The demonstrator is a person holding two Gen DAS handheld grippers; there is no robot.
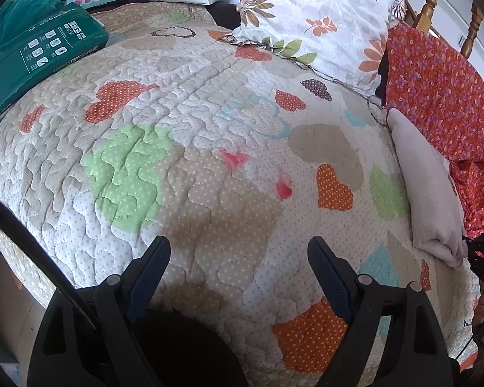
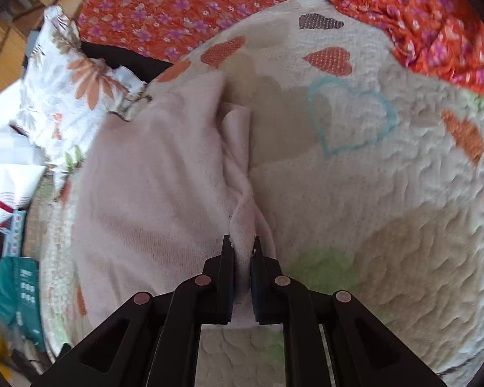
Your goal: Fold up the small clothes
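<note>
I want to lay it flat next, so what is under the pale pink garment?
The pale pink garment lies on the heart-patterned quilt, its edge pinched in the right gripper. Whatever the cloth itself covers cannot be seen.

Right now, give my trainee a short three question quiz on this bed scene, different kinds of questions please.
1. True or false: the right claw is shut on the pale pink garment.
2. Multiple choice: the left claw is A) gripping the quilt, B) open with nothing between its fingers, C) holding the pillow.
3. Fill in: the cloth lying past the quilt, by the floral pillow, is red with small purple ____.

Key: 1 true; 2 B; 3 flowers.
</note>
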